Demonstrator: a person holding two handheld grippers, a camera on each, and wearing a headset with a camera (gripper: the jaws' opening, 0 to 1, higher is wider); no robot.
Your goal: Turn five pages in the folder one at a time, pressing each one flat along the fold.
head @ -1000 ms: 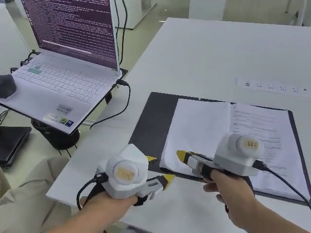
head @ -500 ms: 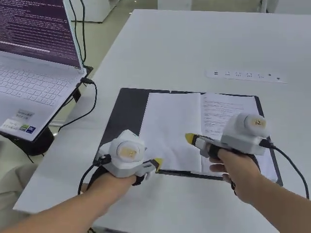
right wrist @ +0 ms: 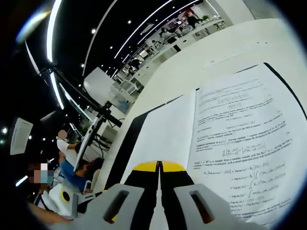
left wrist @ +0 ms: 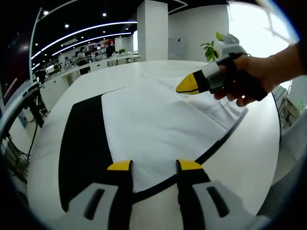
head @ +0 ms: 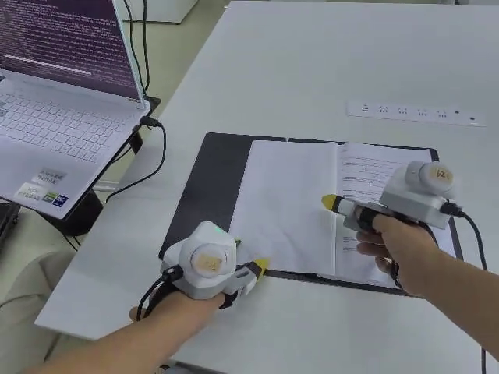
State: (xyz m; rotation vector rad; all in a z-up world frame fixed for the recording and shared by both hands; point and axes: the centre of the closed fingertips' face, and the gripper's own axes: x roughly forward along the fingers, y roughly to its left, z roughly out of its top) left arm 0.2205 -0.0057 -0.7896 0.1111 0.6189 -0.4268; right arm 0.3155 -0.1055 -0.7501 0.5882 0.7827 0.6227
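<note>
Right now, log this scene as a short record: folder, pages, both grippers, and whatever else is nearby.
folder: open flat on the white table, black cover showing at left
left page: blank
right page: printed text
left gripper: open, at the left page's near edge
right gripper: shut, empty, tips by the fold
nearby: power strip beyond the folder; laptop at left

Each gripper is a chunky white-grey housing with rounded, faceted corners. The left gripper point(left wrist: 154, 166) has a round cap bearing a pale orange label point(head: 207, 262) with small digits. A green light point(head: 214, 228) sits at its edge, and a black cable point(head: 156, 287) loops from its rear. The right gripper point(head: 331, 203) bears a similar round sticker point(head: 443, 173) with dark digits and trails its own dark lead point(head: 468, 220). The jaws are pale grey, each with a dark oblong slot, and end in yellow tips.
</note>
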